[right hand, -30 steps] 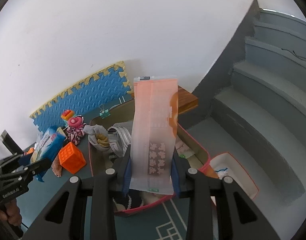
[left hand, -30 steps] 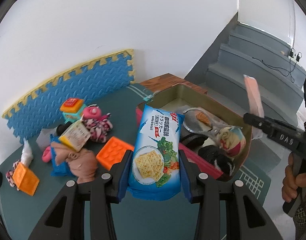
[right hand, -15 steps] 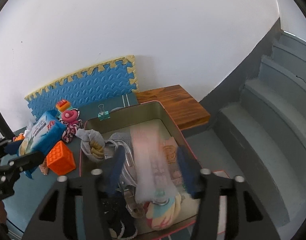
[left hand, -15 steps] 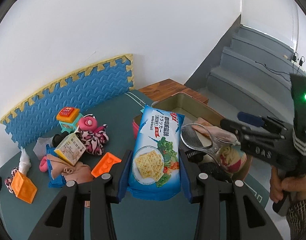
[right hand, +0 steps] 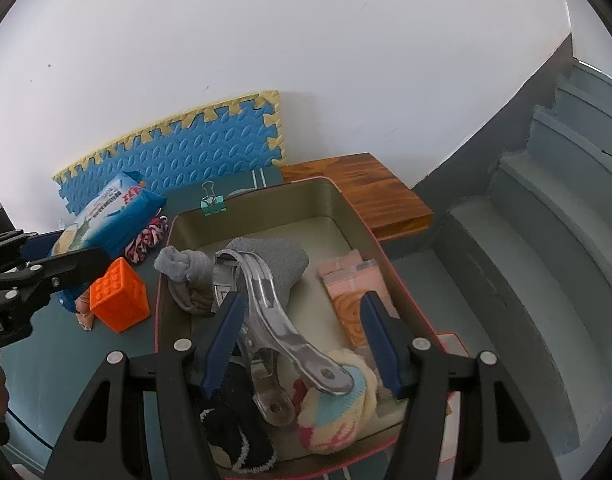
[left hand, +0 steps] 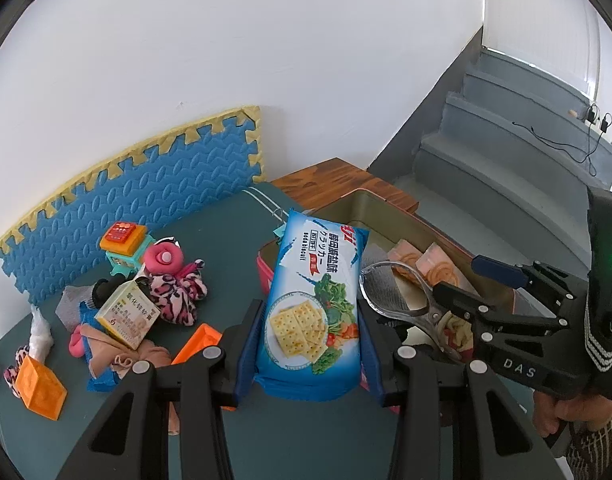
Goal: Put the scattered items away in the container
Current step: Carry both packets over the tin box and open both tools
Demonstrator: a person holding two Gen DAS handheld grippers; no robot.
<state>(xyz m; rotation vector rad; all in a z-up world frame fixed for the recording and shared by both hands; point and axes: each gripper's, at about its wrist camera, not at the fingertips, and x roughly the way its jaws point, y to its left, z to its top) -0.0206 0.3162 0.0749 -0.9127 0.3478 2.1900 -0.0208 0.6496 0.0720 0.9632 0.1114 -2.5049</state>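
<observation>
Dark green mat [left hand: 234,236] on the floor, blue foam tile [left hand: 146,184] against a white wall, stairs to the right. Left gripper [left hand: 309,348] is clamped on the cracker pack [left hand: 316,300], held upright just short of the container [right hand: 346,216], likely for a drop-in. Right gripper [right hand: 302,336] hangs over the container with jaws apart, empty; pink packet [right hand: 352,292] lies inside, just beyond them.

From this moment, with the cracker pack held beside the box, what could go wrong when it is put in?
1. The box is already crowded: metal clamp, grey sock, pink packet. The long cracker pack may end up lying across its rim.
2. The right gripper, jaws open, hovers over the box, so the left gripper could bump it.
3. A tight squeeze might break the crackers.
</observation>
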